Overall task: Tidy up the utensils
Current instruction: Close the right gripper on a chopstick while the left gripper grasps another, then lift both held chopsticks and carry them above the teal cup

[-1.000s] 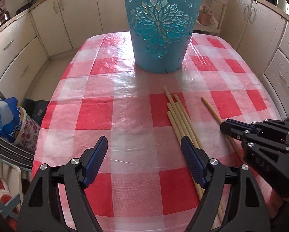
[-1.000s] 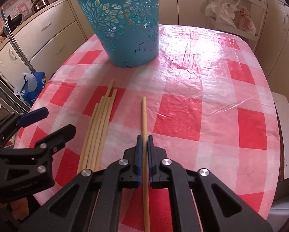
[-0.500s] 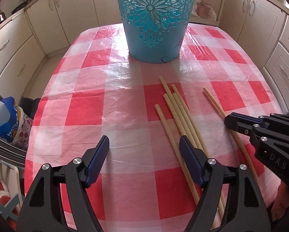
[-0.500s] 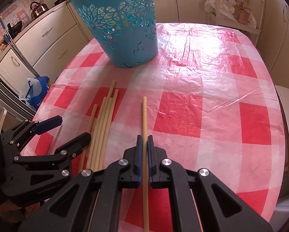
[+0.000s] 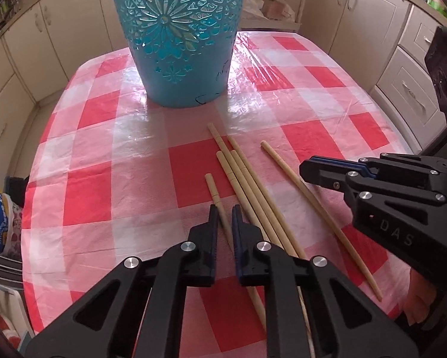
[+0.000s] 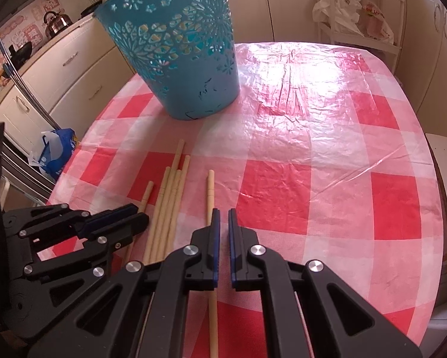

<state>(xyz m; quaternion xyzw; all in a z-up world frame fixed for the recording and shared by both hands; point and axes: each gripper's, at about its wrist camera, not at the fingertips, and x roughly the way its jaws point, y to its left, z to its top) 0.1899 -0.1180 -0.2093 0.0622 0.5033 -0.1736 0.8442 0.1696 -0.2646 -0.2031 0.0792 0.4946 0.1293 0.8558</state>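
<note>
The left gripper (image 5: 224, 217) has its blue-padded jaws pinched together on one pale wooden chopstick (image 5: 213, 188), gripping it partway along; the blunt end sticks out ahead of the fingertips, and this stick lies a little apart from the others, on their left in this view. Just beside it, a bundle of four more bamboo chopsticks (image 5: 244, 185) lies side by side on the red-and-white checked plastic tablecloth (image 5: 104, 185), their ends staggered.

The right gripper (image 6: 223, 217) hangs close by, beyond the bundle. Its jaws are just beginning to part, with only a narrow slit between the pads and bare cloth showing through it. A separate single chopstick (image 6: 210, 191) runs under its left finger rather than through the slit, and lies flat on the cloth.

Farther across the table stands a tall turquoise plastic bucket (image 5: 178, 44) with cut-out flower patterns, upright and well apart from the sticks. Cream kitchen cabinets (image 5: 369, 24) ring the table. In the right wrist view a blue and white plastic bag (image 6: 56, 146) sits on the floor and a metal kettle (image 6: 54, 22) stands on the counter.
</note>
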